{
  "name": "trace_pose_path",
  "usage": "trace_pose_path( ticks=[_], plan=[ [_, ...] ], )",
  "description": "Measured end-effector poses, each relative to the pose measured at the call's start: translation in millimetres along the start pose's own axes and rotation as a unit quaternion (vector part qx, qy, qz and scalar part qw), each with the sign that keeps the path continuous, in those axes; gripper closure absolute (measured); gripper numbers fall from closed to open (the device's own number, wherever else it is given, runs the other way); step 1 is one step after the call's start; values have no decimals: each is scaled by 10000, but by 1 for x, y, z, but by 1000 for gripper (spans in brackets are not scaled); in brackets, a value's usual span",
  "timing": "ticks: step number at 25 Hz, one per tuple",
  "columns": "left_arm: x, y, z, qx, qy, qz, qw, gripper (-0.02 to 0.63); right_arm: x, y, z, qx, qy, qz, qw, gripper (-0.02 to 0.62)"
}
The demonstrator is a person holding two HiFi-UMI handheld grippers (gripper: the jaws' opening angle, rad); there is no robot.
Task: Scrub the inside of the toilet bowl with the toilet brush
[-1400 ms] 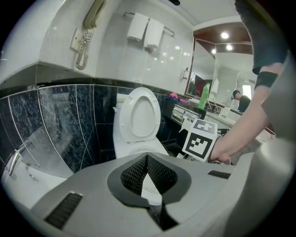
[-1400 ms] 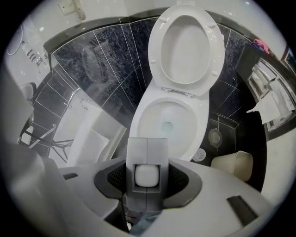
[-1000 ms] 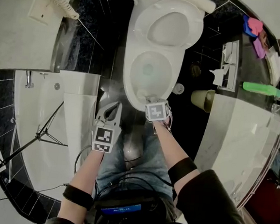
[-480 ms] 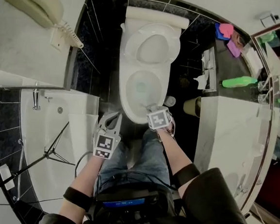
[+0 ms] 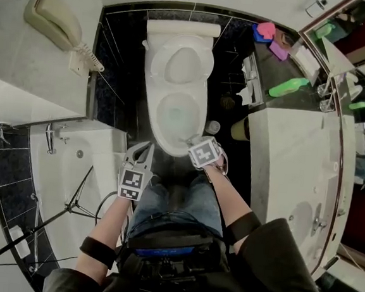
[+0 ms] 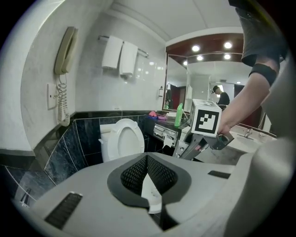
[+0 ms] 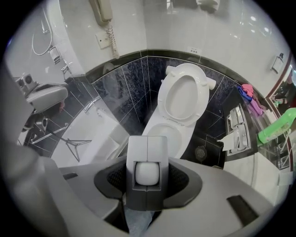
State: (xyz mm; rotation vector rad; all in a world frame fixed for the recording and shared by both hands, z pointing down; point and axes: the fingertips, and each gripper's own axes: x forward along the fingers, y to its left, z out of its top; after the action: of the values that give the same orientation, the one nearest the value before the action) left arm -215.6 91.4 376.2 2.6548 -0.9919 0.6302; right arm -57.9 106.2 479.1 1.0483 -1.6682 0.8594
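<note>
though right claw (image 7: 147,176) grips a handle (image 7: 147,147), its end seems hidden.

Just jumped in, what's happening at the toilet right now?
A person stands facing the toilet, lid up. The right gripper is clamped on a grey-and-white handle, apparently the brush's, above the bowl's near rim. The left gripper hangs beside it, jaws together, clear of the toilet.
</note>
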Motion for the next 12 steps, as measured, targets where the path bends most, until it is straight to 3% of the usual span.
trace_pose_path(
  ticks=[6, 12],
  plan=[
    [-5, -15, 14, -61, 6, 189, 9998, 612, -27, -7, -16, -95, 22, 104, 9999, 403],
    [1, -31, 23, -212, 7, 613, 9979, 612, -35, -23, -37, -389, 16, 339, 9987, 403]
  ],
)
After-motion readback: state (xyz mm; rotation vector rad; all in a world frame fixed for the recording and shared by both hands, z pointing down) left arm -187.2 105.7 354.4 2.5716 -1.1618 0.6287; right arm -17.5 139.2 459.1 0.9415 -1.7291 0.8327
